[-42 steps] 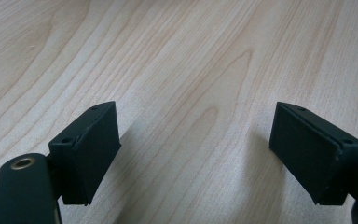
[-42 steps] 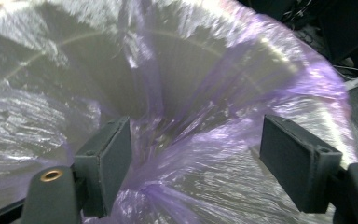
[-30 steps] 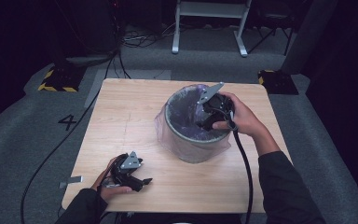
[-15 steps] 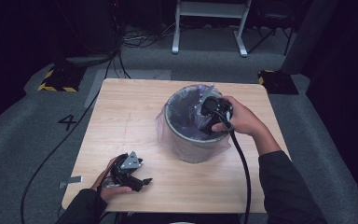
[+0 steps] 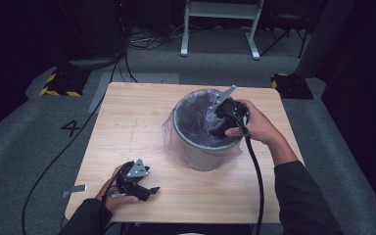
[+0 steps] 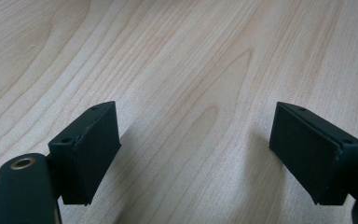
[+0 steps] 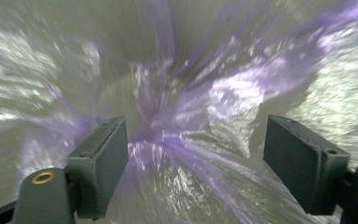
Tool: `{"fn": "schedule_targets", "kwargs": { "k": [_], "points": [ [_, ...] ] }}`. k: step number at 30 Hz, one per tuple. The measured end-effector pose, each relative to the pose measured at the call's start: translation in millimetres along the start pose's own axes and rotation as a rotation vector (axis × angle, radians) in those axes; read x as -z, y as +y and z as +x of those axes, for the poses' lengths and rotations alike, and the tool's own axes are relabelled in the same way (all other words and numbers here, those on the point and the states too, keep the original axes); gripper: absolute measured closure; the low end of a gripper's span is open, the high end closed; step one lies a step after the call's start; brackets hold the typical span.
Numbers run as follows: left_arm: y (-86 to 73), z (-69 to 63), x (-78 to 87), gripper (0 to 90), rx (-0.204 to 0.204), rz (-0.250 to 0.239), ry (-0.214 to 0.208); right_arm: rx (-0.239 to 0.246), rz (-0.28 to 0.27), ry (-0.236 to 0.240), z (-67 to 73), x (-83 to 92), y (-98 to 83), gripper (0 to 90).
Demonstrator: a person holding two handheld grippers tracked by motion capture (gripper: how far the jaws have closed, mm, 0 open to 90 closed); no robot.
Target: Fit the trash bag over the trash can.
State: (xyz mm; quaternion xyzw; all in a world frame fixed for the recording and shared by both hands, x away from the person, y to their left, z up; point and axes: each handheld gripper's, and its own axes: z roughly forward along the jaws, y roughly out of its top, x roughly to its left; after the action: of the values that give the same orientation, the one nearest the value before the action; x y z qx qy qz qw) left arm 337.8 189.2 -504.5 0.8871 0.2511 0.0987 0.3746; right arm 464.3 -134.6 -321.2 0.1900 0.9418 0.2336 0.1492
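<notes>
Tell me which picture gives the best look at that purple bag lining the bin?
The high view: it shows the whole purple bag lining the bin, its clear edge draped over the rim onto the table. The right gripper view shows only a blurred close-up of crinkled plastic between open jaws. The left gripper view looks at bare wood.

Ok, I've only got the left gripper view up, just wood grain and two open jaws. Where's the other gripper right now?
Observer: The right gripper is dipped inside a grey bin near the table's far right.
Operator: Is the bin lined?
Observer: Yes, a translucent purple bag lines it and drapes over the rim.
Operator: Has it grabbed the bag?
Observer: No, in the right gripper view its jaws stand wide apart with the crumpled plastic beyond them.
</notes>
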Motion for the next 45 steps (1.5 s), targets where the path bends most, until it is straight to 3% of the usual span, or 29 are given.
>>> {"fn": "schedule_targets", "kwargs": {
  "k": [10, 16, 25, 45],
  "points": [
    [0.0, -0.1, 0.1, 15.6, -0.001, 0.001, 0.002, -0.033, -0.202, -0.032, 3.1, 28.1, -8.1, 21.9],
    [0.0, 0.0, 0.1, 15.6, -0.001, 0.001, 0.002, -0.058, -0.287, -0.059, 4.4, 45.9, -16.9, 20.3],
    [0.0, 0.0, 0.1, 15.6, -0.001, 0.0, 0.001, -0.086, -0.343, -0.095, 7.0, 67.2, -36.8, 20.1],
    [0.0, -0.1, 0.1, 15.6, 0.0, 0.0, 0.001, -0.09, -0.361, -0.158, 28.7, 87.5, -85.4, 19.2]
  ]
}}
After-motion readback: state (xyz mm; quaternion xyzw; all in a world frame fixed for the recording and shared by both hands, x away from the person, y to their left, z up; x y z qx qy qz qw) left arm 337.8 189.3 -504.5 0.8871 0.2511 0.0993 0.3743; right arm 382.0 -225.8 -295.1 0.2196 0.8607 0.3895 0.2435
